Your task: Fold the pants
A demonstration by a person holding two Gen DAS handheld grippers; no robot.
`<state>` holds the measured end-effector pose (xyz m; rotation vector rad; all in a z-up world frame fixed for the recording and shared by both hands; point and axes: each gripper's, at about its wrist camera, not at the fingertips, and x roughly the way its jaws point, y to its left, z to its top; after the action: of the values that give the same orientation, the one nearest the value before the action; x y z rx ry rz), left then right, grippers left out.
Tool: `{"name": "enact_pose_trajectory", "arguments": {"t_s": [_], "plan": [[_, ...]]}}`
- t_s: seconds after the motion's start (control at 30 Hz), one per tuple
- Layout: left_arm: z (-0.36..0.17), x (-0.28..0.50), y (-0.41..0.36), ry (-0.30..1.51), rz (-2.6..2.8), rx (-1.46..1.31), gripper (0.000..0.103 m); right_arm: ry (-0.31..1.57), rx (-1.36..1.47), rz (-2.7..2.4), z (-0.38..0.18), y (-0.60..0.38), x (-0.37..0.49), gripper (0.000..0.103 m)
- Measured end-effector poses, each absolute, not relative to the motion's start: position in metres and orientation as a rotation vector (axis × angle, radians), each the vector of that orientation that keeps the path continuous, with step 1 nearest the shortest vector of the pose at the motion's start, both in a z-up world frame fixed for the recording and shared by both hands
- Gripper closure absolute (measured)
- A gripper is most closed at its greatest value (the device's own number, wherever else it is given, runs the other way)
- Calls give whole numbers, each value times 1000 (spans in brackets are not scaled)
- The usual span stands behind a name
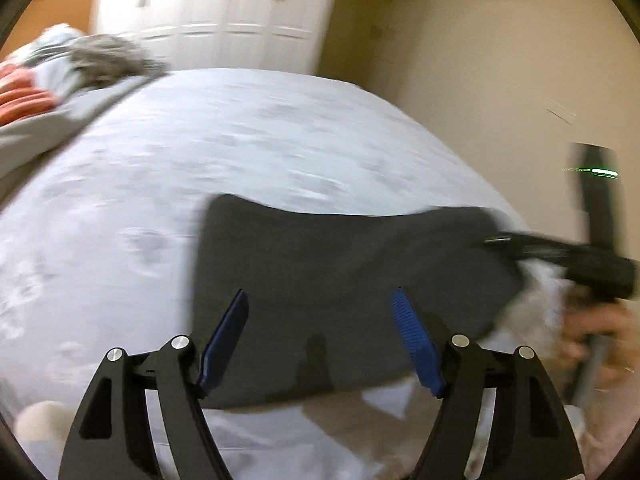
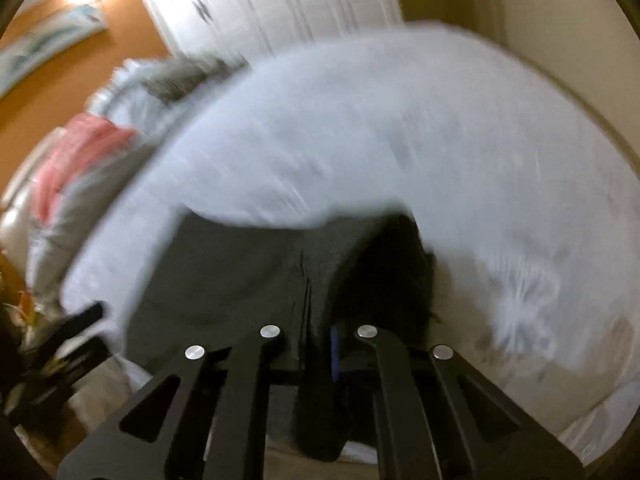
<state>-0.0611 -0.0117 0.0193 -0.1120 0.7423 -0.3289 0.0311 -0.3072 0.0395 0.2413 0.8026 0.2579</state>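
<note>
Dark grey pants point(image 1: 328, 264) lie folded in a compact block on the white bedspread point(image 1: 240, 140) near the bed's front edge. My left gripper point(image 1: 320, 300) is open, its blue pads spread above the near edge of the pants, holding nothing. My right gripper point(image 1: 504, 240) reaches in from the right and pinches the pants' right edge. In the blurred right wrist view the pants point(image 2: 248, 264) fill the middle and my right gripper point(image 2: 320, 320) is shut on a raised fold of them.
A pile of grey, white and orange clothes point(image 1: 60, 80) lies at the bed's far left. White wardrobe doors point(image 1: 224, 12) stand behind the bed. A beige wall point(image 1: 500, 60) runs along the right side. The person's hand point(image 1: 600, 340) holds the right gripper's handle.
</note>
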Motion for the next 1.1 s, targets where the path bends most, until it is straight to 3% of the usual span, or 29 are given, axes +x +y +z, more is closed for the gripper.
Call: {"name": "enact_pose_trajectory", "arguments": {"t_s": [0.07,0.13,0.17,0.23,0.27,0.47,0.57,0.63,0.67,0.7,0.77,0.9,1.0,1.07,1.1], "plan": [[15,-51,10,753,-280,-150,31,801,260,242,37,-313,31,89],[4,-39,25,777,-253,-203,31,929,167,137,4,-317,45,80],[-4,-33,32,808,-251,-238,31,993,144,48,-15,-323,44,71],[-18,-24,41,864,-255,-292,31,944,256,50,-15,-335,29,50],[-27,-20,45,897,-260,-334,31,931,307,14,-12,-342,16,32],[-70,-10,50,1007,-326,-559,31,1013,461,116,-38,-340,1,28],[-69,-9,44,982,-367,-546,31,976,537,165,-54,-337,-1,9],[-71,-4,40,988,-420,-558,39,955,530,165,-54,-329,3,11],[-71,1,37,995,-446,-549,70,947,525,177,-53,-325,7,40],[-71,5,35,1012,-459,-541,83,960,527,190,-52,-322,15,65],[-66,9,42,1037,-493,-611,86,975,595,199,-49,-327,25,74],[-32,-20,49,1027,-531,-573,86,941,595,279,-14,-320,0,75],[-39,-38,43,1097,-476,-476,82,983,548,290,-19,-313,-29,73],[-59,-41,38,1142,-408,-437,67,1036,504,233,-40,-308,-37,68],[-65,-42,38,1140,-389,-447,64,1051,506,217,-48,-309,-38,59]]}}
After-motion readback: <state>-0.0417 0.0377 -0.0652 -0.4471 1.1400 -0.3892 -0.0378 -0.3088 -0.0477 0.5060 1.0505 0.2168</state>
